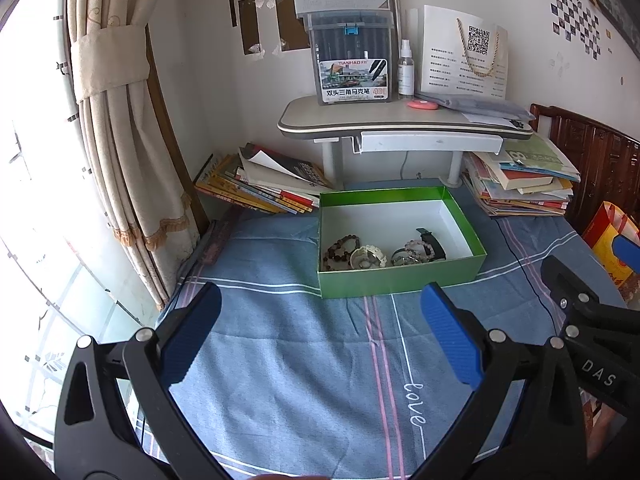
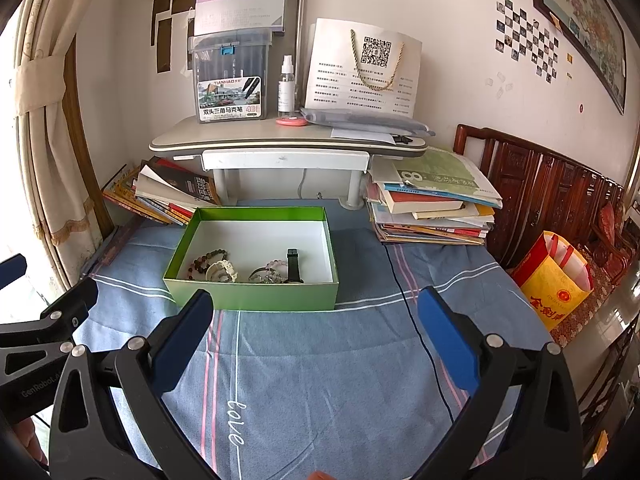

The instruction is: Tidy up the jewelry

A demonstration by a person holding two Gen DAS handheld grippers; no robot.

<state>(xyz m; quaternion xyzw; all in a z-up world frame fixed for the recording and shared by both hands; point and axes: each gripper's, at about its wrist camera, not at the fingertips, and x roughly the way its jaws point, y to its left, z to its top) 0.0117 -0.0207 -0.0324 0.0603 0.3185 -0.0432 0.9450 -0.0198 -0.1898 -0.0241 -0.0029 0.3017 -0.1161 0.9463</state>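
Green box (image 1: 400, 280) (image 2: 256, 298), lidless, is sitting on the blue bedspread (image 1: 300, 360) (image 2: 320, 380). Inside it, near the front wall, are lying a dark bead bracelet (image 1: 340, 250) (image 2: 206, 261), a white watch (image 1: 370, 255) (image 2: 224, 270), a black watch (image 1: 434, 245) (image 2: 294, 266) and more beads. I am holding my left claw (image 1: 320, 320) and right claw (image 2: 314, 320) spread wide, both empty, short of the box.

A small desk (image 2: 288, 142) against the wall carries a marker case (image 2: 231, 76), a spray bottle (image 2: 286, 88) and a white paper bag (image 2: 362, 70), flanked by book stacks (image 2: 432, 204) on a blue bedsheet (image 2: 320, 380), with a curtain (image 1: 116, 120) at left.
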